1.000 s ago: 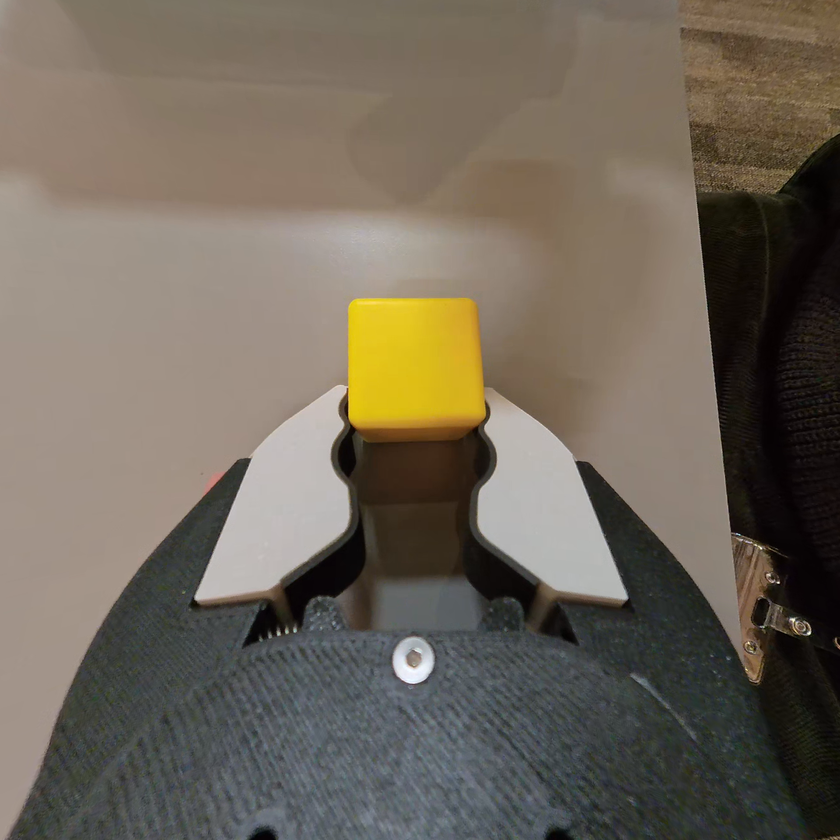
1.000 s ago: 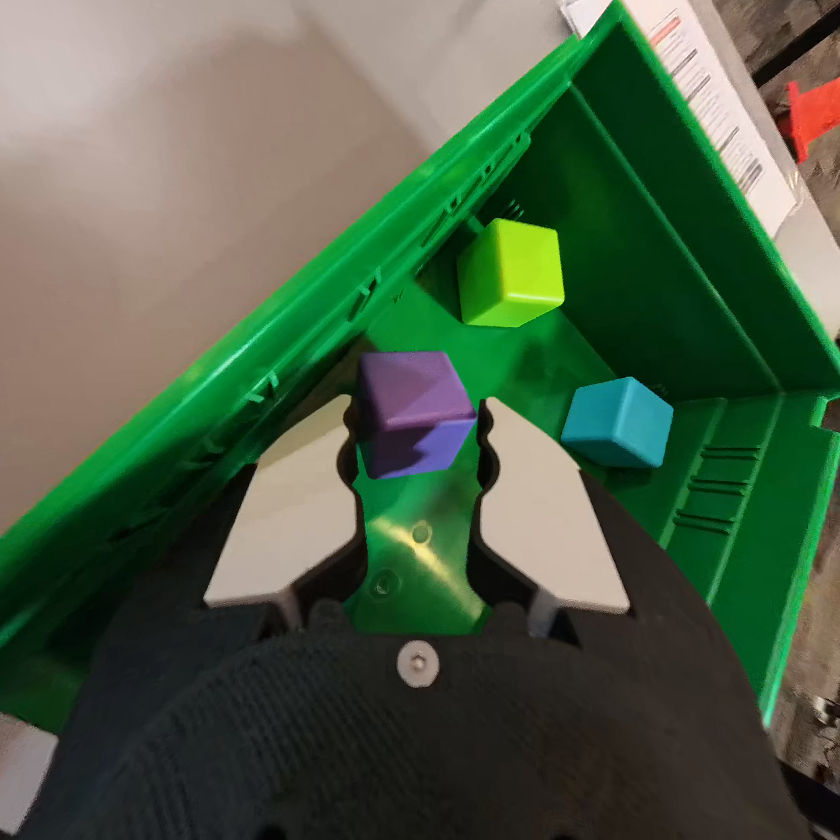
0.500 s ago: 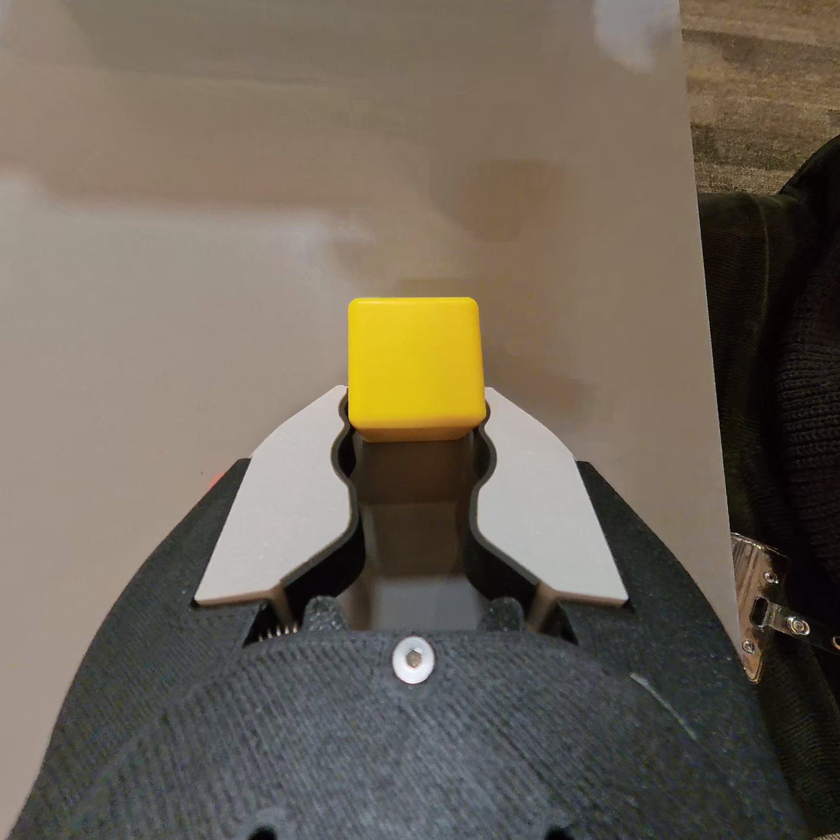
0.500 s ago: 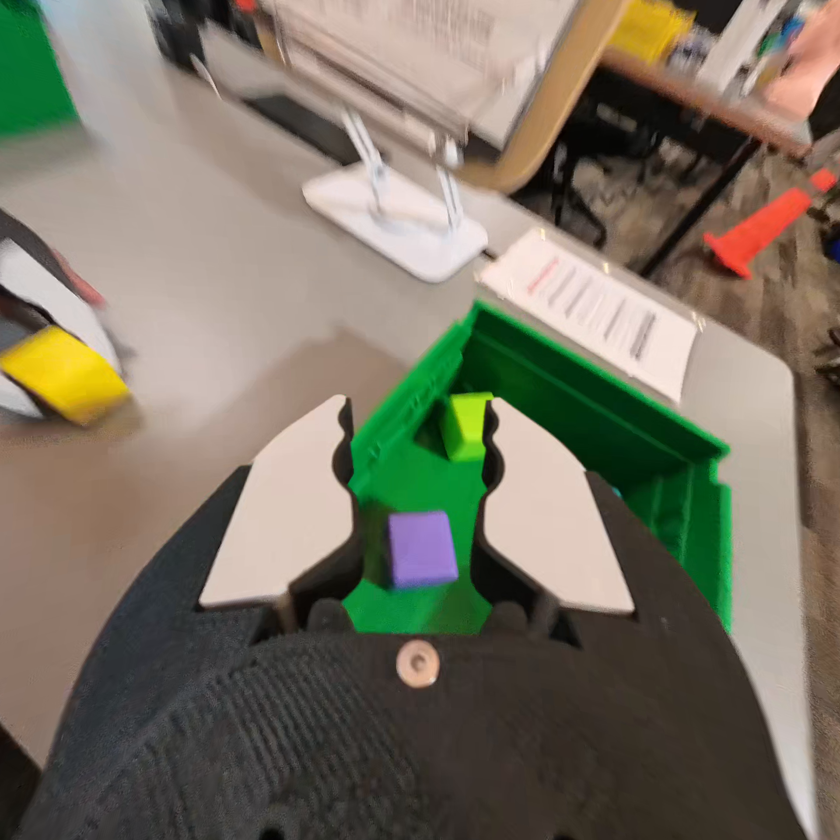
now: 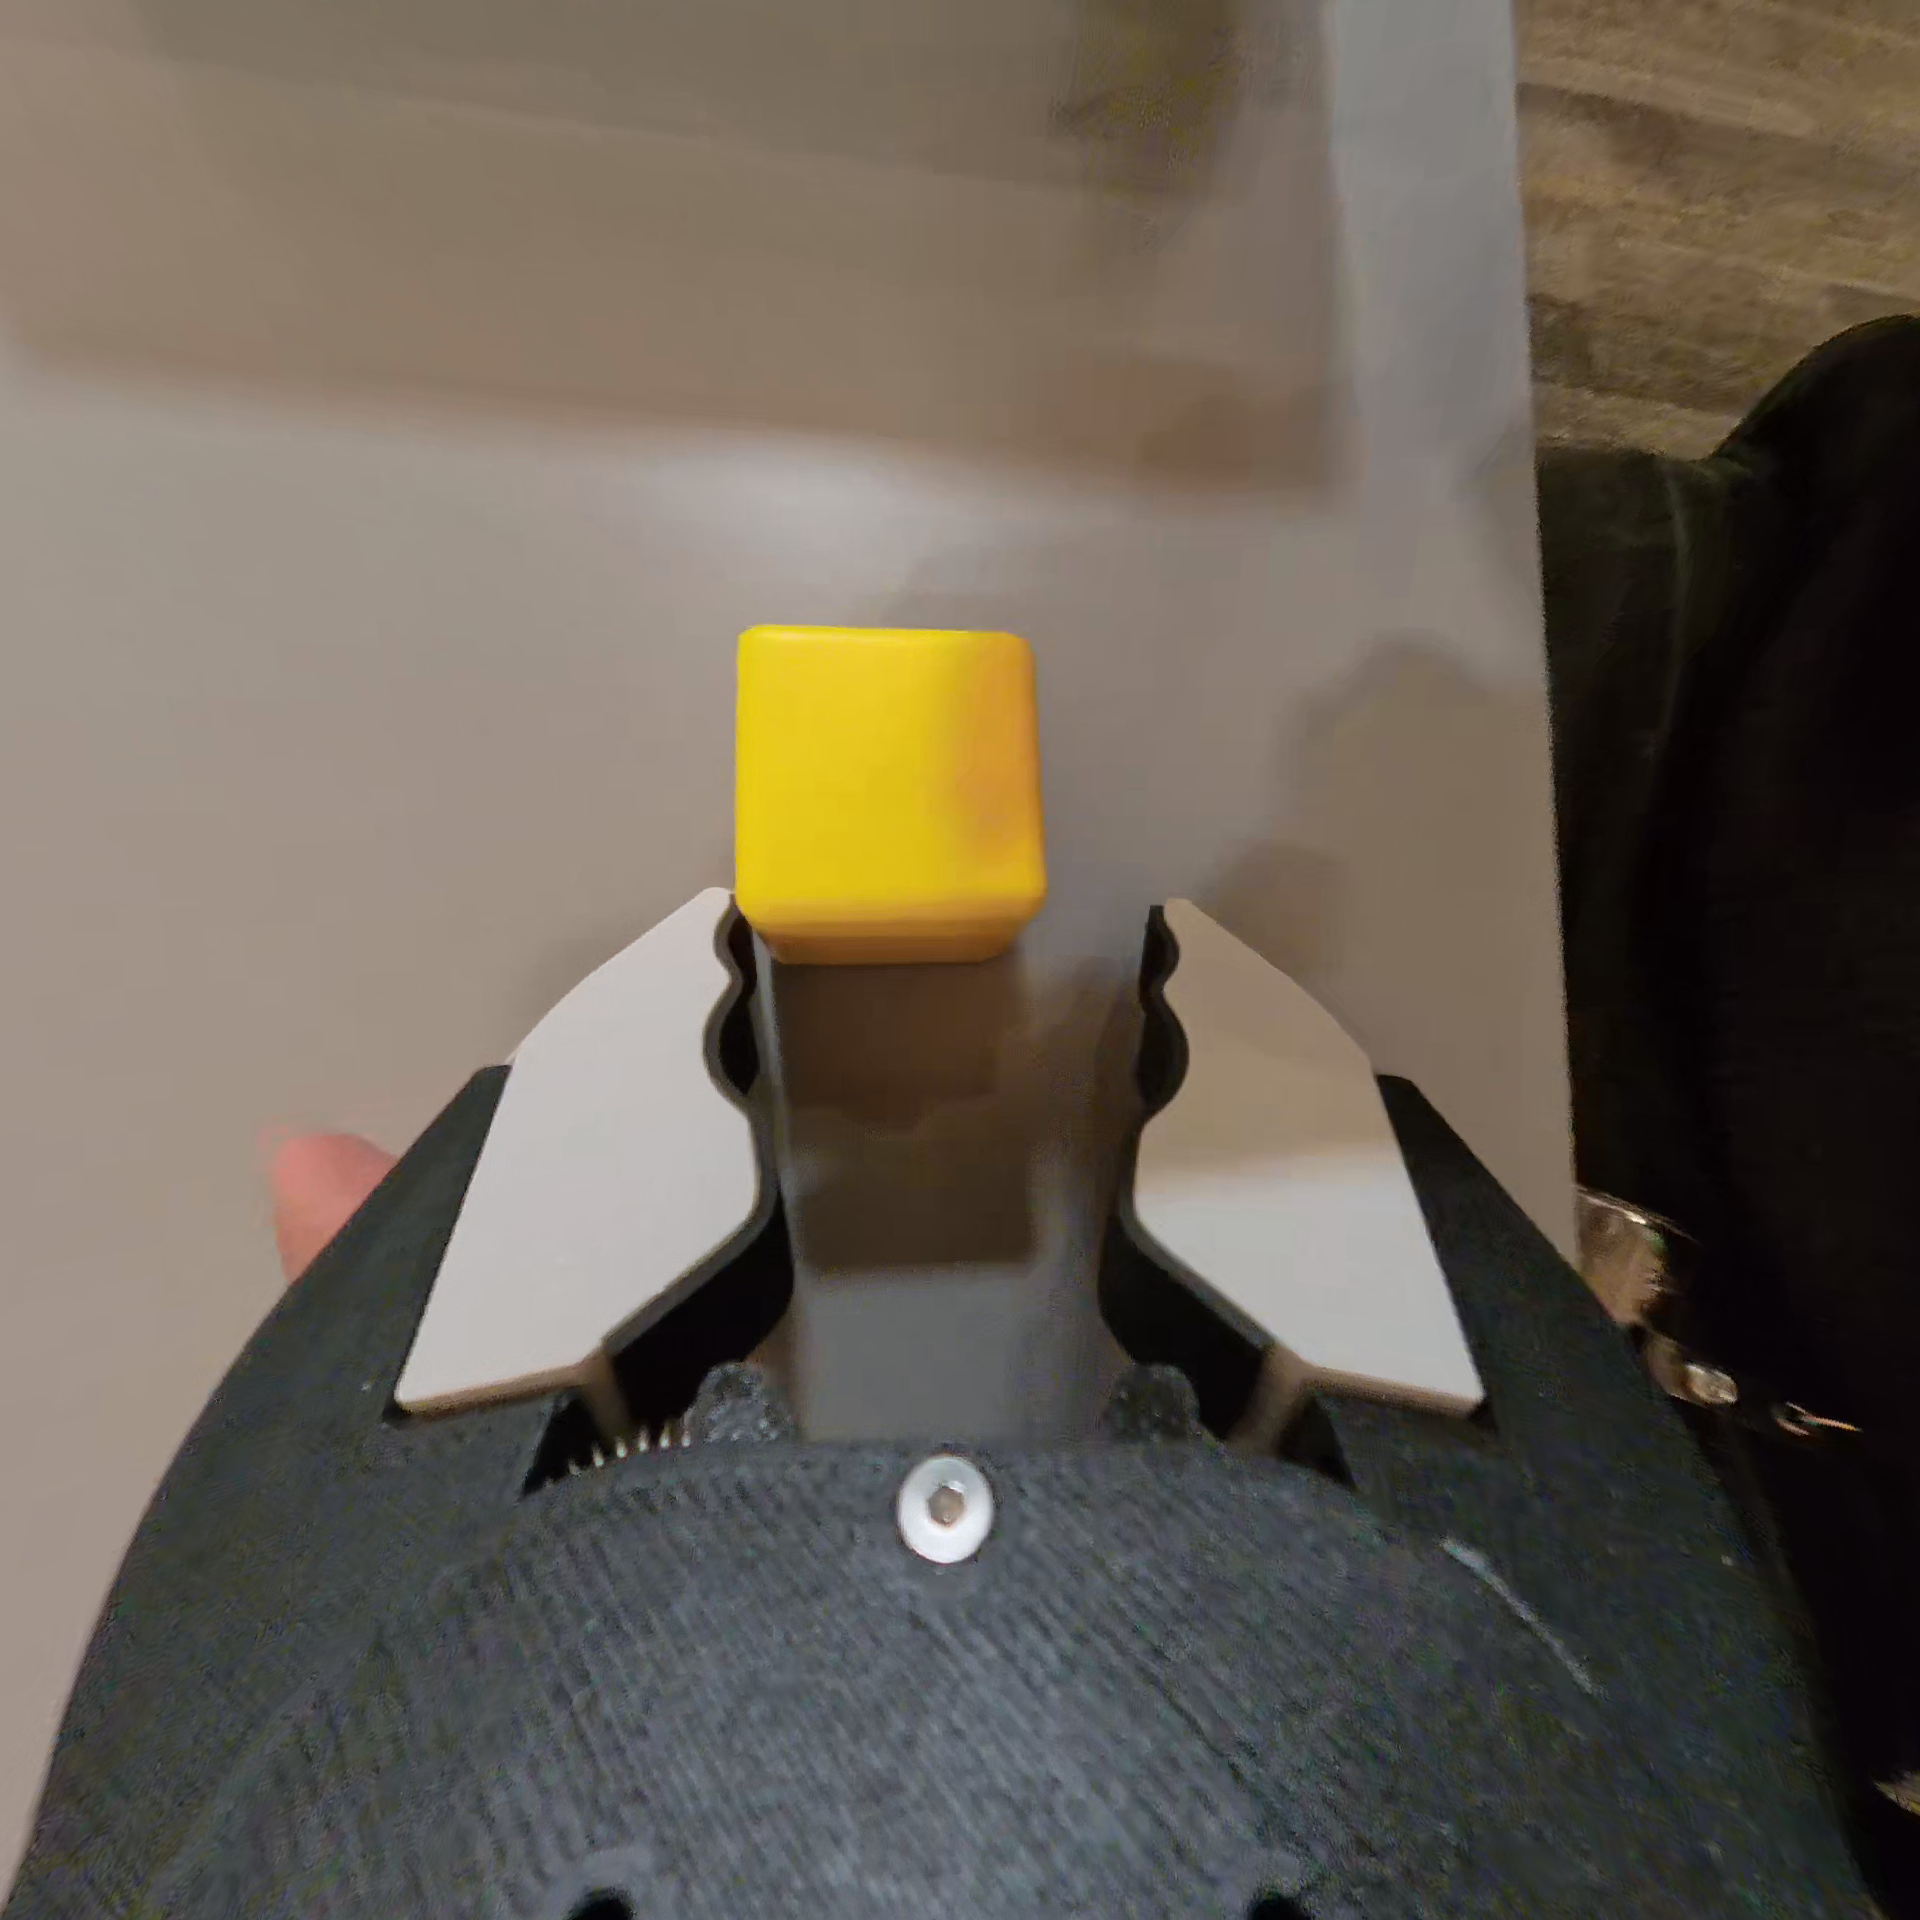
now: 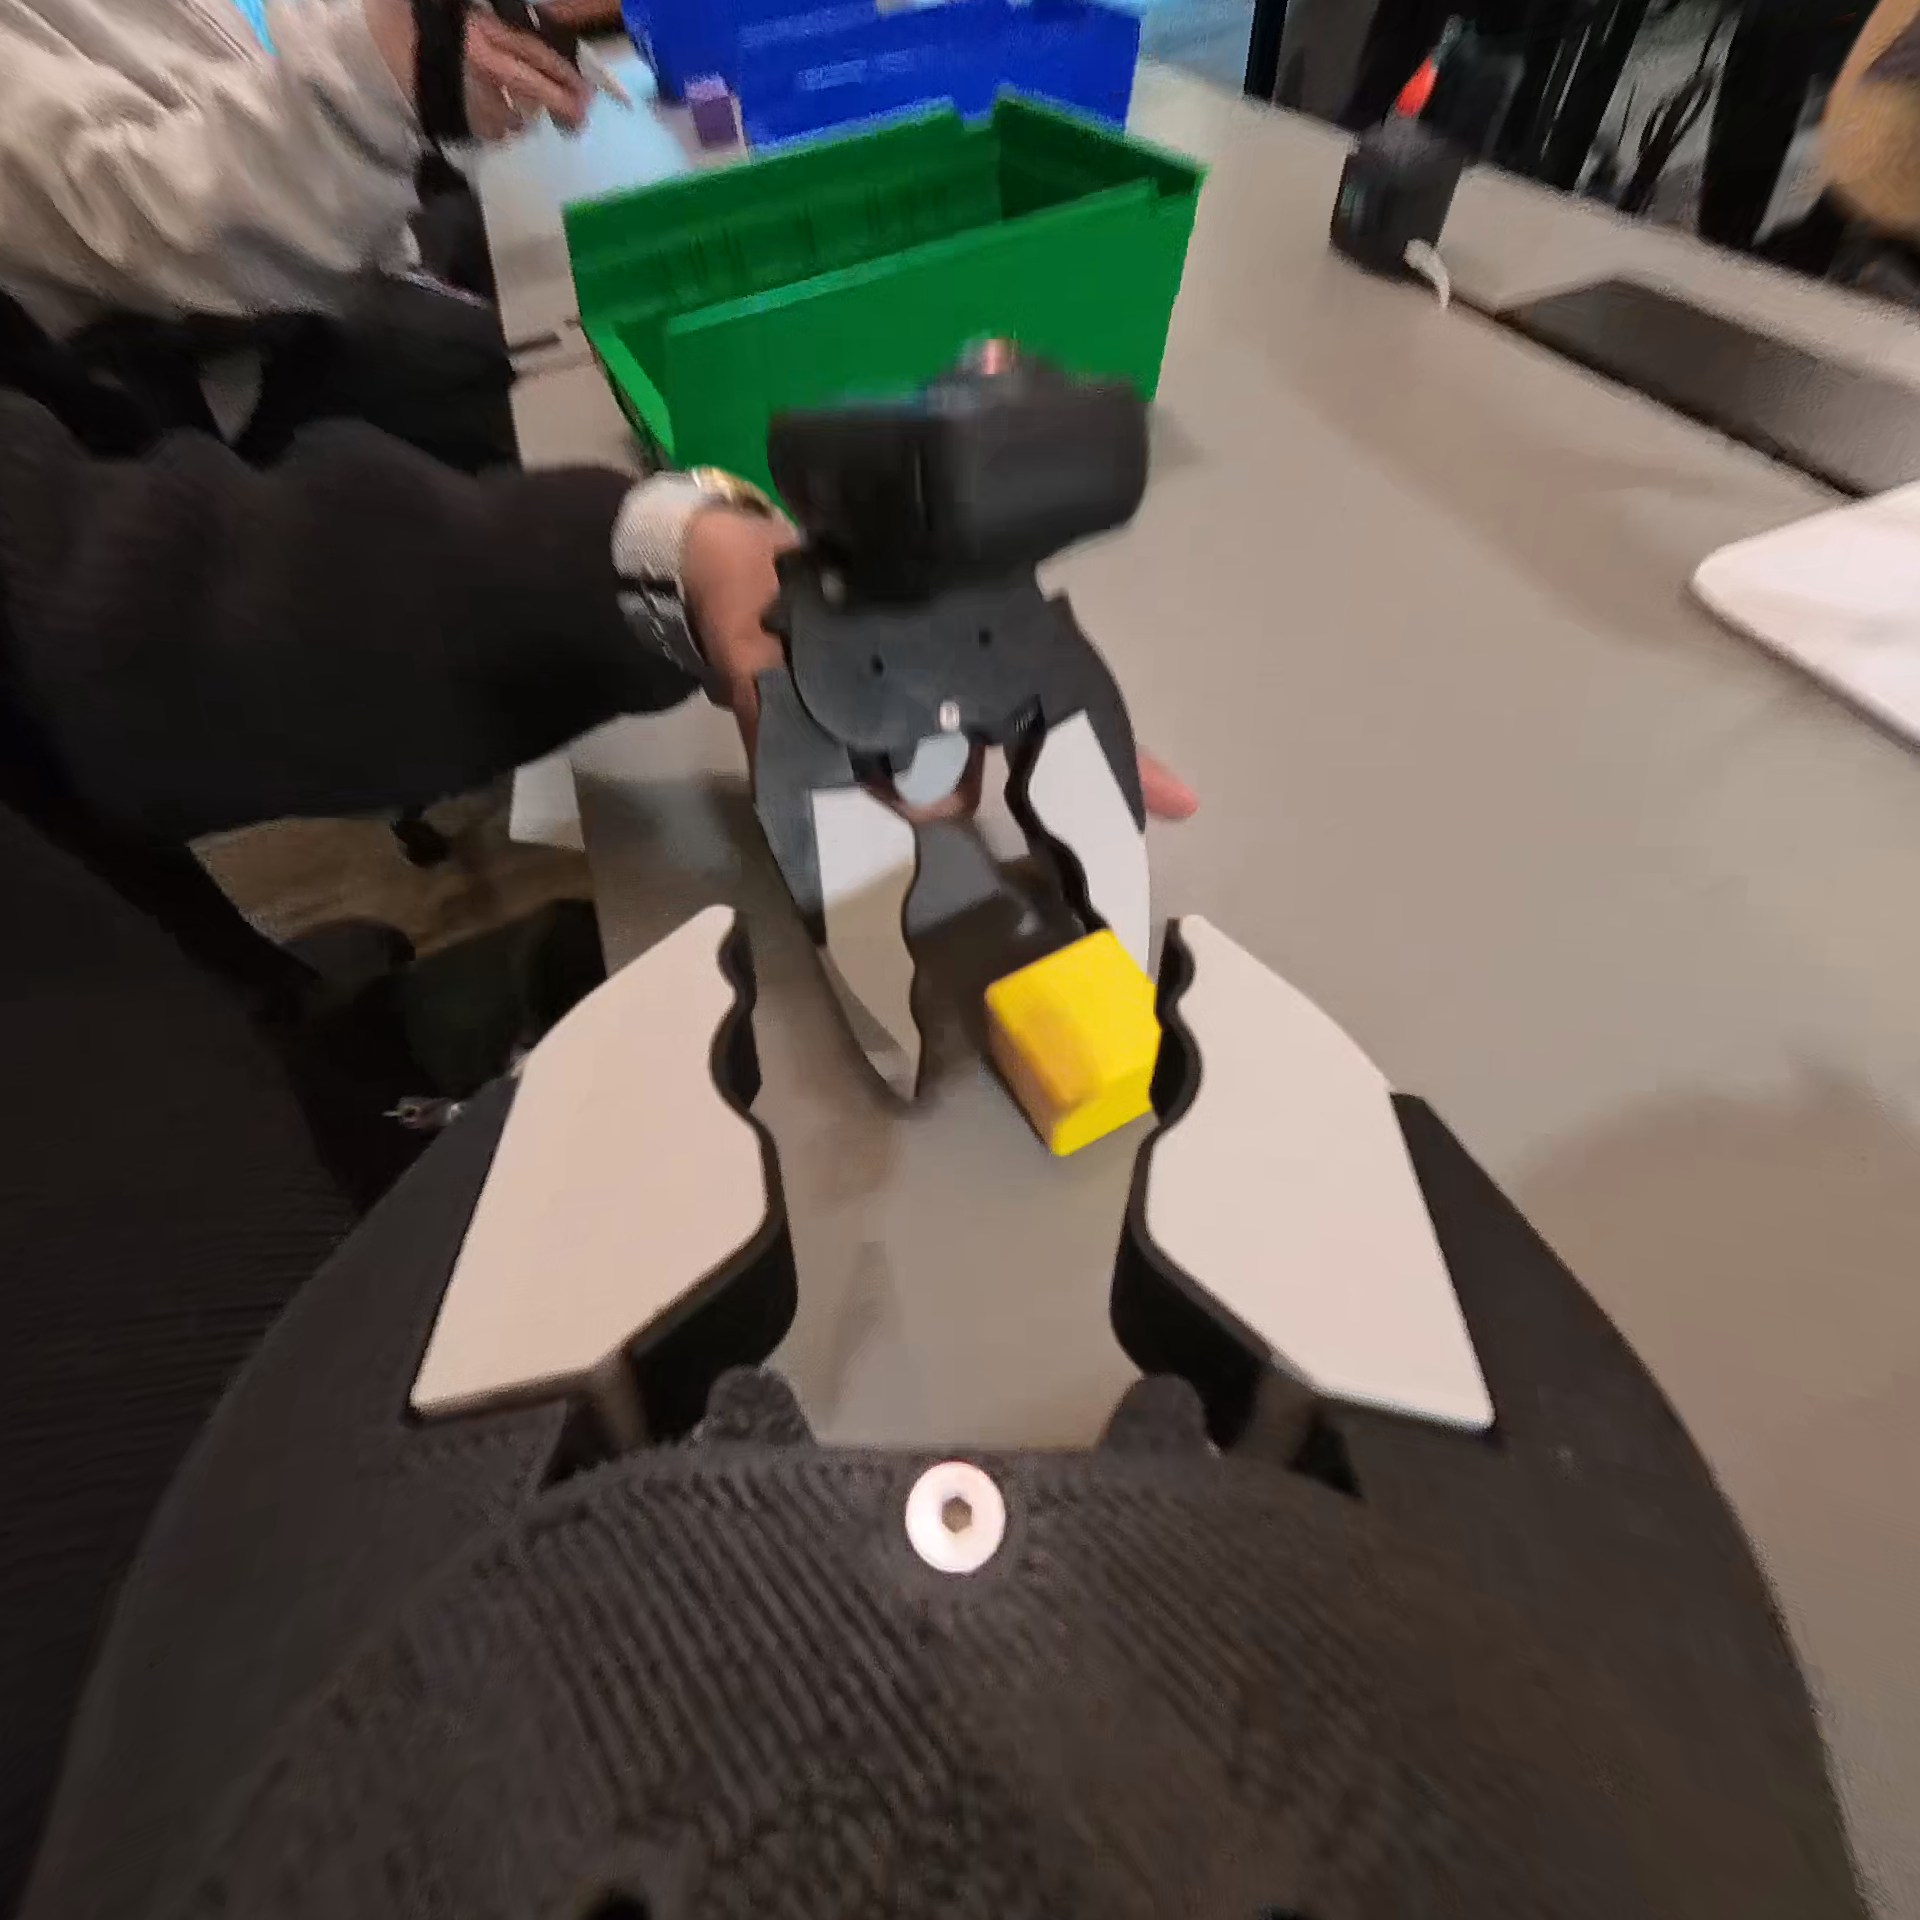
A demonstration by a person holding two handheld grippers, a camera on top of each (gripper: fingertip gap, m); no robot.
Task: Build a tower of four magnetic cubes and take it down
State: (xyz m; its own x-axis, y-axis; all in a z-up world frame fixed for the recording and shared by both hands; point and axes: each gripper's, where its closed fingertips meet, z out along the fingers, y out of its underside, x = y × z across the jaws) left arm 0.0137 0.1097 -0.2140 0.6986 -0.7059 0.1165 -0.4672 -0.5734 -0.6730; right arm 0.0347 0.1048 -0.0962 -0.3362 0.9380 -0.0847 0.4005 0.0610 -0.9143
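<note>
A yellow cube [image 5: 883, 790] stands on the grey table [image 5: 312, 623], just beyond my left gripper [image 5: 940, 914]. The left gripper is open; the cube sits by its left fingertip, clear of the right one. My right gripper [image 6: 956, 935] is open and empty. It points at the yellow cube [image 6: 1070, 1039] and at the left gripper [image 6: 1013, 1023], which stands over the cube with its fingers [image 6: 873, 987] spread. No other cube of the tower shows in either view.
A green bin [image 6: 883, 281] stands behind the left gripper, with a blue bin [image 6: 883, 52] and a small purple cube [image 6: 715, 114] farther back. A person's black sleeve [image 6: 312, 623] reaches in from the left. A white object [image 6: 1818, 613] lies at the right. The table edge [image 5: 1527, 727] runs along the right.
My left gripper has opened and let go of the yellow cube on the table. My right gripper left the purple cube in the green bin and swung round toward the left gripper.
</note>
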